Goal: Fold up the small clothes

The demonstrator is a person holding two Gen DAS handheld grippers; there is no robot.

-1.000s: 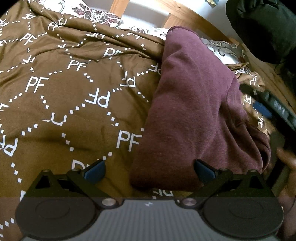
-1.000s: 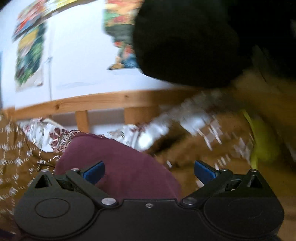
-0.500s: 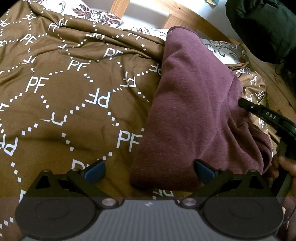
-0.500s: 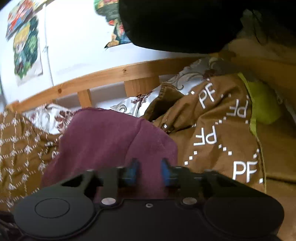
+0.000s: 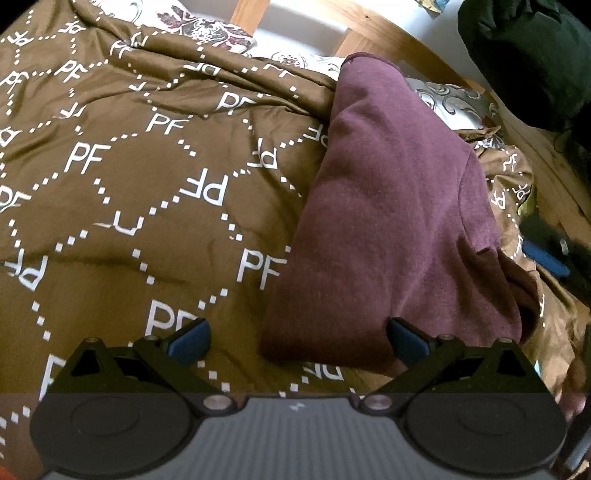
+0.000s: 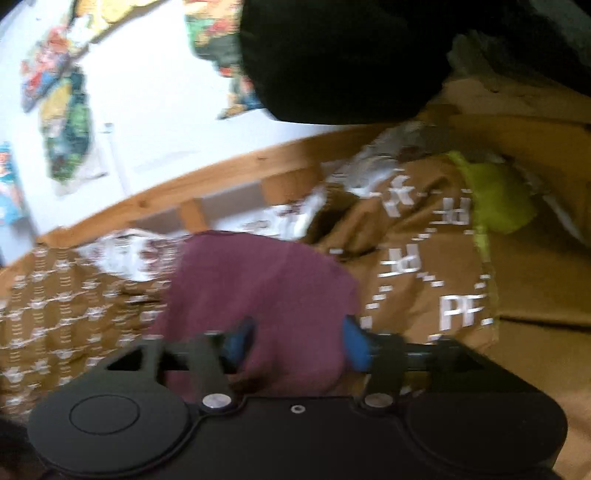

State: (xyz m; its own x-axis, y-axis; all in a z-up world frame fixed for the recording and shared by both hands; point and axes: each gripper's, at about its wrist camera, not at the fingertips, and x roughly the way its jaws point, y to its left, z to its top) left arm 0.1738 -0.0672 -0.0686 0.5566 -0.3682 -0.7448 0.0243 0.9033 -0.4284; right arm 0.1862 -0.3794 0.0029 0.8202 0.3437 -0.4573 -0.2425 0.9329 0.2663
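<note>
A maroon garment (image 5: 388, 206) lies folded in a long band on the brown "PF" duvet (image 5: 129, 184). My left gripper (image 5: 297, 339) hovers open over the garment's near left corner, and nothing is pinched between its blue pads. In the blurred right wrist view the garment (image 6: 258, 284) fills the space ahead of my right gripper (image 6: 297, 345). Its jaws are opening, with maroon cloth seen between them but not pressed. In the left wrist view one of its blue pads (image 5: 543, 256) shows just off the garment's right edge.
A wooden bed frame (image 5: 388, 33) runs along the far side, with a floral pillow (image 5: 207, 29) against it. A black bundle (image 6: 351, 55) hangs overhead at the right. A yellow-green cloth (image 6: 495, 195) lies beyond the rumpled duvet (image 6: 424, 258). Posters (image 6: 62, 122) hang on the white wall.
The right gripper went from wide open to shut at the garment's right edge, and now it has opened again and drawn back to the right. The left gripper and the garment have kept still.
</note>
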